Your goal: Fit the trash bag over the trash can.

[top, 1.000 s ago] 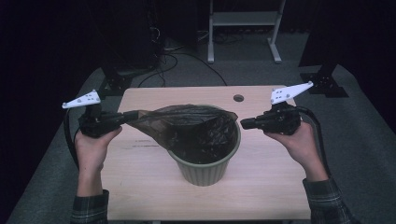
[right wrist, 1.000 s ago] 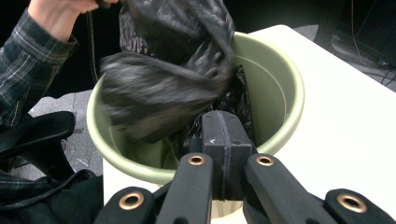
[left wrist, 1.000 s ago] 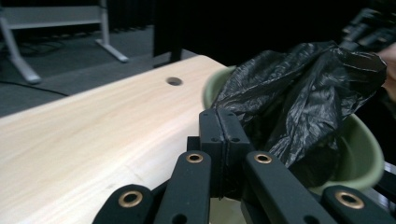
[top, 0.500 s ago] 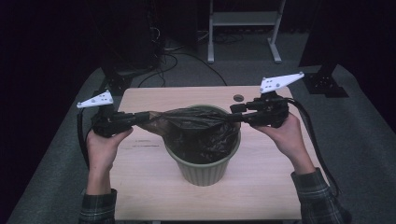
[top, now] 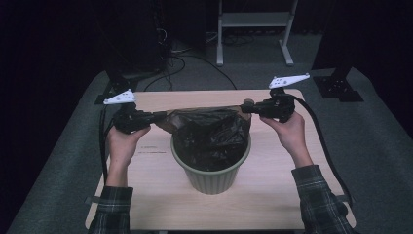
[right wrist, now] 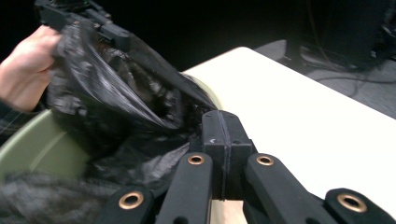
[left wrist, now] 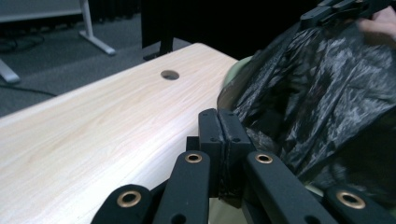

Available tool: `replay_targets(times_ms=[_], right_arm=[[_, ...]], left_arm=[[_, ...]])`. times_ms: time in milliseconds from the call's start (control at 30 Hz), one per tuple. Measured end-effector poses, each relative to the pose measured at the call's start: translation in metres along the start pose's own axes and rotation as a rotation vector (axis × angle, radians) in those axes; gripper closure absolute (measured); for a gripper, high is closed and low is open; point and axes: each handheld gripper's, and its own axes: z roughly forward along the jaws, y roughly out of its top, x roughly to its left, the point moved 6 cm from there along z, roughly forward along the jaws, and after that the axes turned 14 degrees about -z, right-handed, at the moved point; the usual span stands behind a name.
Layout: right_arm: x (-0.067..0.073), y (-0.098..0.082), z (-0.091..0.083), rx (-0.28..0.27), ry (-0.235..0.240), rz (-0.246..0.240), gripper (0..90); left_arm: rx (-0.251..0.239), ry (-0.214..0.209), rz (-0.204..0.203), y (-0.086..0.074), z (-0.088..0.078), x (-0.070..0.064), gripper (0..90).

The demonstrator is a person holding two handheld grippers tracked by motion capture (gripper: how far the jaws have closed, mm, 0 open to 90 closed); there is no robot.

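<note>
Thin black plastic bag (top: 209, 131) – glossy, crinkled, catching light along its folds. Smooth matt green plastic bin (top: 210, 176) beneath. Pale wood-grain tabletop (top: 156, 195), smooth with a soft sheen. Matt black plastic jaws on the left gripper (left wrist: 219, 128) and right gripper (right wrist: 223, 130) – brass-coloured rivets.

Your high view looks forward and down on the table (top: 272, 195) from above. Both gripper views sit close, facing the black bag (left wrist: 327, 79) they share.
</note>
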Motion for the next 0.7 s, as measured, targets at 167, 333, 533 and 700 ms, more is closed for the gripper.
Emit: replay_targets(times_ms=[167, 333, 533, 700], right_arm=[[-0.014, -0.019, 0.010, 0.067, -0.060, 0.028, 90.0], [-0.016, -0.039, 0.025, 0.111, -0.047, 0.052, 90.0], [-0.018, -0.045, 0.035, 0.124, -0.069, 0.066, 90.0], [-0.026, -0.057, 0.038, 0.184, -0.109, 0.083, 90.0]], left_arm=[[0.064, 0.005, -0.030, -0.012, 0.027, 0.017, 89.7], [0.107, -0.032, -0.074, -0.029, 0.045, 0.023, 89.8], [0.114, -0.015, -0.097, -0.033, 0.054, 0.031, 89.8], [0.148, 0.000, -0.115, -0.046, 0.055, 0.041, 89.8]])
